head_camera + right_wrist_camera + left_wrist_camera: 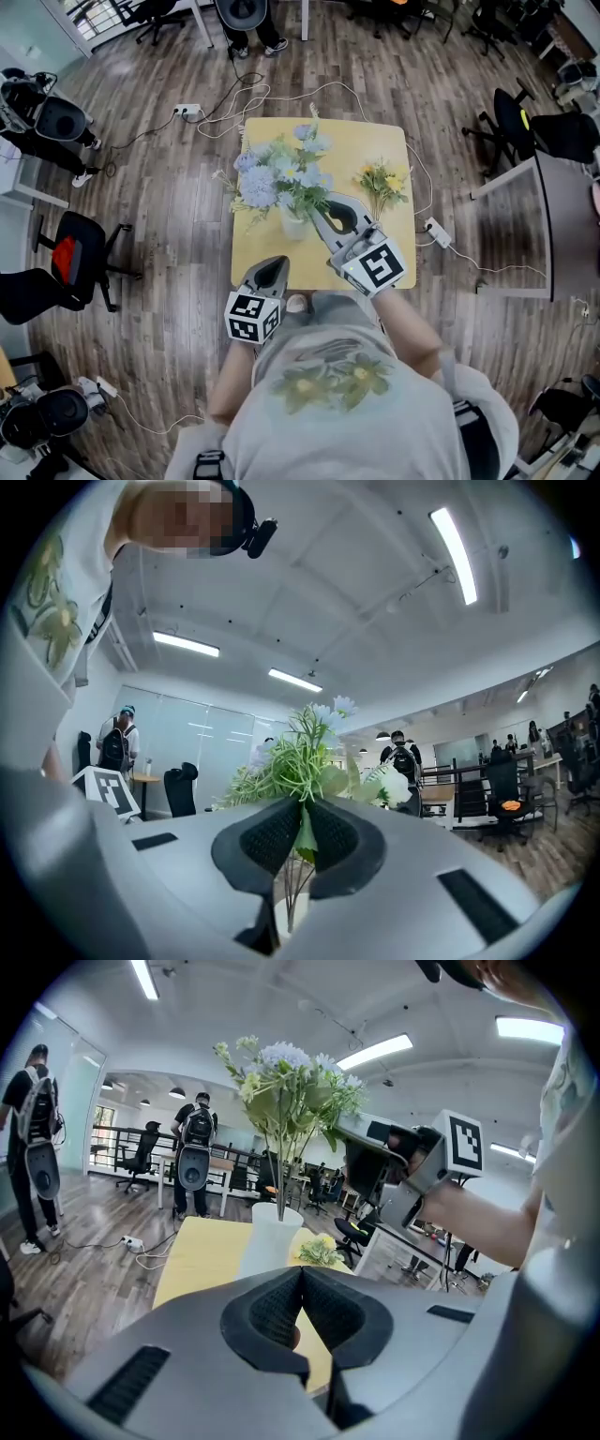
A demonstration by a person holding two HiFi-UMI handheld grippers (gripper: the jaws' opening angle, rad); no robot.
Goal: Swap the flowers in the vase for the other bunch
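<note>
The blue and white bunch [279, 175] stands in the white vase [293, 226], which sits a little toward 6 o'clock from the middle of the yellow table [361, 141] in the head view. Its blooms spread toward 10 and 12 o'clock over the tabletop. In the left gripper view the stems run down into the mouth of the vase [271, 1237], with the flower heads [286, 1080] high above it. The right gripper [319, 210] reaches in from 4 o'clock of the vase. In its own view the right gripper [302, 829] has its jaws pressed together on the green stems and a leaf of the bunch [302, 759], just above the vase rim. The yellow bunch [382, 182] lies flat on the table at 2 o'clock of the vase, well apart from it, and shows behind the vase in the left gripper view [319, 1252]. The left gripper [273, 269] hangs over the table's near edge at 7 o'clock of the vase, and its own view shows its jaws [302, 1277] closed on each other with nothing between them. Around the table is a wooden floor [169, 216], with a power strip [187, 110] and cables at 11 o'clock and office chairs [70, 267] at 9 o'clock. Two people with backpacks [195, 1147] stand in the background of the left gripper view.
</note>
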